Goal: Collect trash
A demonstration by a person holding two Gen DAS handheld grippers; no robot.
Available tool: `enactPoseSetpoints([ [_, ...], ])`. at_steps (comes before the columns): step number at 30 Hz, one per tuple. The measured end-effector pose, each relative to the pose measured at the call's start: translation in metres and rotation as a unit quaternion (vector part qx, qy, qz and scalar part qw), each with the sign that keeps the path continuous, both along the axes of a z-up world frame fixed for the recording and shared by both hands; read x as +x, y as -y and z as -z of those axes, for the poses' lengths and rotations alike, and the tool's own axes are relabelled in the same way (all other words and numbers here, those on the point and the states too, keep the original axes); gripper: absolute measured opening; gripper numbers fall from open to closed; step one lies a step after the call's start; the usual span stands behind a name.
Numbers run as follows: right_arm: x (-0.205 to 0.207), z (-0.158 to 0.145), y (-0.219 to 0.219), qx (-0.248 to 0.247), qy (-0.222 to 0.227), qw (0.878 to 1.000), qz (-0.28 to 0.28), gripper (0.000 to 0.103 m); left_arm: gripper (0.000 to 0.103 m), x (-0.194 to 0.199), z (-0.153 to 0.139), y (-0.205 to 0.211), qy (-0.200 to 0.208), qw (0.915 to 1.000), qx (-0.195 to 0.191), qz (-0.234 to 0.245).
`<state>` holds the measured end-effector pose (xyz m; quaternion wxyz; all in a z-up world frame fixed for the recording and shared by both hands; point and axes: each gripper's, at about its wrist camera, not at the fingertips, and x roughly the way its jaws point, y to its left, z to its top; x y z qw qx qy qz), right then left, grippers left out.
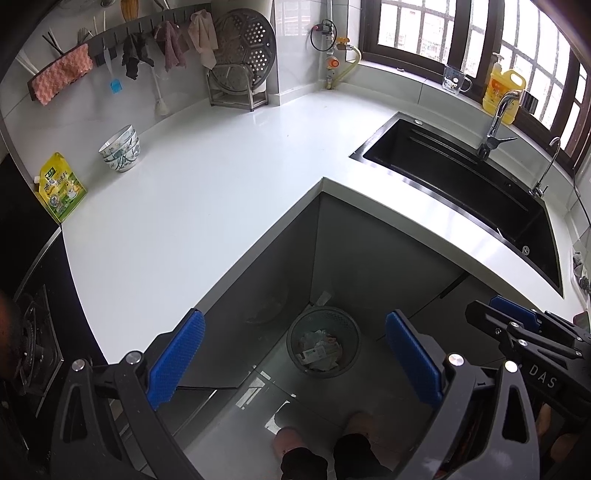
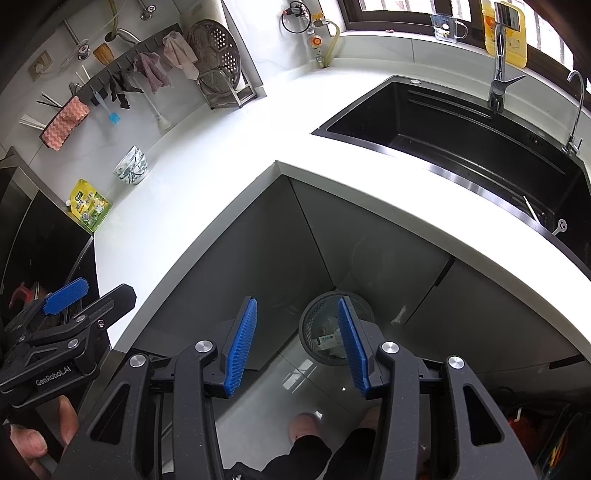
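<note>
Both tongs apart, empty — left tongs [image 1: 295, 363], right tongs [image 2: 297, 347] above trash bin [image 1: 324, 345].

A white L-shaped counter [image 1: 207, 206] wraps grey cabinets [image 1: 369, 251] and glossy floor [image 1: 236, 417]. Dark-framed windows [image 1: 436, 29] at one o'clock pour daylight over the black sink [image 1: 461, 192]; pale tiled wall [image 1: 74, 110] at ten.

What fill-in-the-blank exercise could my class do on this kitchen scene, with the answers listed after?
1. The waste basket stands on the ____ in the cabinet corner.
2. The stacked bowls sit on the white ____.
3. Both jaws of the left hand-held gripper are ____, with nothing between them.
4. The pouch beside the bowls is mainly ____.

Missing words: floor; countertop; open; yellow
</note>
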<state>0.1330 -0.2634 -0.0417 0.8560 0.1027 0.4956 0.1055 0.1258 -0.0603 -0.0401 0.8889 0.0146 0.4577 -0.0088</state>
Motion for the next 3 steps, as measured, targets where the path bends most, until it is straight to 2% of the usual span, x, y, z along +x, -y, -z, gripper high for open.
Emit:
enactPoseSetpoints([
  [3,0.0009,-0.0012,-0.0007,0.0,0.002,1.0,-0.002,0.044,0.097,0.0012,-0.0005,-0.0003,0.0,1.0,-0.001,0.0],
])
